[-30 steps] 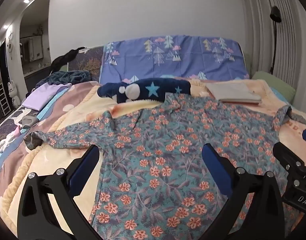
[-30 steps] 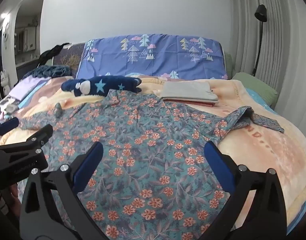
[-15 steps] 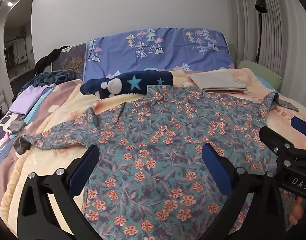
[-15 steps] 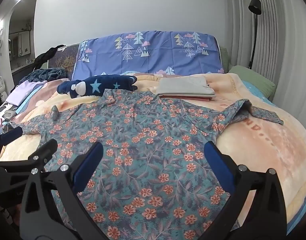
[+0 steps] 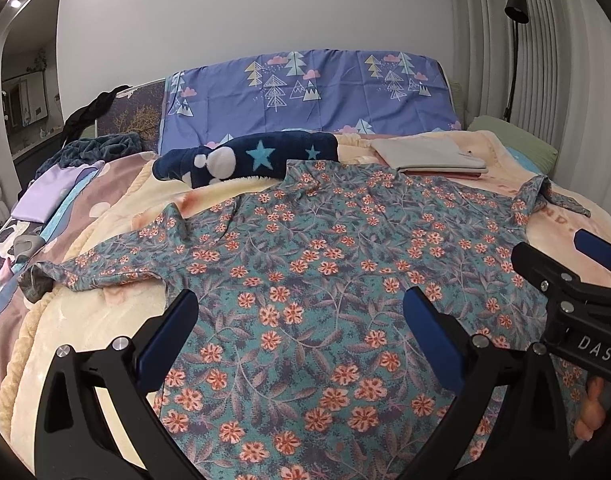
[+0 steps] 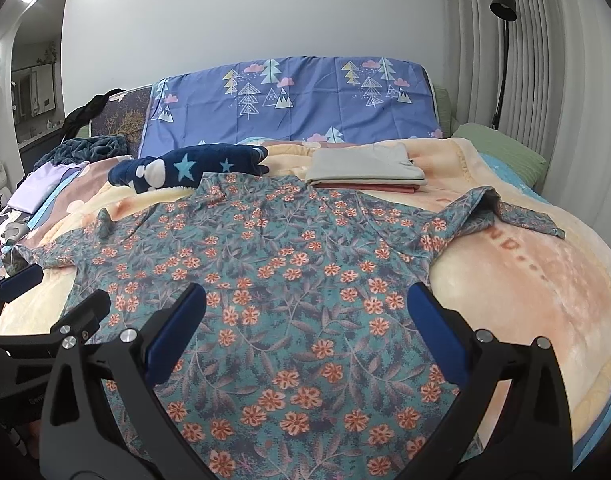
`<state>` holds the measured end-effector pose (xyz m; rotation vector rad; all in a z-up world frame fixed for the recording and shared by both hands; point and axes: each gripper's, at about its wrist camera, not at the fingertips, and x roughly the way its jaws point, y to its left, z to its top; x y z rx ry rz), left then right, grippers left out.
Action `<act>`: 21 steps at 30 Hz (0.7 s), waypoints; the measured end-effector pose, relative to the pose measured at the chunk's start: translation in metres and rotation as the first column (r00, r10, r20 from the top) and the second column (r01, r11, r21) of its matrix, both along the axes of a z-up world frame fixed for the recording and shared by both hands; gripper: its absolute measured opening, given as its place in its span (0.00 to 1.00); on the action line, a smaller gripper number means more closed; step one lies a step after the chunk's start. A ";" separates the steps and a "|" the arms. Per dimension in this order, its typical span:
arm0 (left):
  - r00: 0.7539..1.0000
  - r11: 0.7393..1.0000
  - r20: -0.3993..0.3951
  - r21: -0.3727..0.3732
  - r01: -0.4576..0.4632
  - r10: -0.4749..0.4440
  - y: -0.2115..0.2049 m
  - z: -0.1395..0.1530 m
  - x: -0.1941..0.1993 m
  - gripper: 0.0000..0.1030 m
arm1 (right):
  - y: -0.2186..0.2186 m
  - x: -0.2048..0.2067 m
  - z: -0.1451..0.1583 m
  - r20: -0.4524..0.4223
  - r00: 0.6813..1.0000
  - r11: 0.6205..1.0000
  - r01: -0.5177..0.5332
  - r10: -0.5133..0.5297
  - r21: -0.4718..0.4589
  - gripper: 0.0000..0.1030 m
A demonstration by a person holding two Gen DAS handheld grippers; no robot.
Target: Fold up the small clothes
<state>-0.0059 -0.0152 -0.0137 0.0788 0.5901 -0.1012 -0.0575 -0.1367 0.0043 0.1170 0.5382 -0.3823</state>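
White walls and a pleated curtain surround a bed (image 5: 561,220) covered with a peach blanket, and this bed serves us as the folding surface. On it the floral shirt (image 5: 325,280) lies spread flat, collar toward the headboard and both sleeves stretched out to the sides, the right sleeve (image 6: 505,212) a little twisted at its end. We judge it is laid open like this so that the sleeves can be folded inward first.

We hold the left gripper (image 5: 301,332) above the lower part of the shirt with its jaws wide apart and nothing between them. The right gripper (image 6: 305,328) hovers beside it, also with jaws released and empty. Neither one touches the cloth yet.

Behind the collar rests a navy star-patterned cloth (image 6: 185,166), and near it a grey folded garment (image 6: 361,166) sits on a pink one, probably pieces already finished and put aside. Folding of the floral shirt seems not yet begun.
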 end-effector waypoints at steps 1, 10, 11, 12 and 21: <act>1.000 1.000 -0.001 0.002 0.000 0.001 -0.001 0.000 0.000 0.99 | 0.000 0.000 -0.001 0.000 1.000 1.000 0.001 -0.001 0.001 0.98; 1.000 1.000 -0.006 0.001 -0.009 0.009 0.001 -0.003 0.000 0.99 | -0.005 -0.003 -0.001 0.024 1.000 1.000 0.016 -0.016 0.003 0.98; 1.000 1.000 -0.008 -0.001 -0.010 0.010 0.002 -0.003 0.001 0.99 | -0.004 -0.004 -0.001 0.033 0.999 1.000 0.012 -0.013 0.008 0.98; 1.000 1.000 -0.009 -0.003 -0.011 0.011 0.003 -0.004 0.001 0.99 | -0.004 -0.005 0.000 0.047 0.999 1.000 0.010 -0.010 0.009 0.98; 1.000 1.000 -0.020 -0.009 -0.010 0.010 0.004 -0.006 0.002 0.99 | 0.006 -0.007 0.004 0.083 0.996 0.999 -0.018 0.021 -0.036 0.98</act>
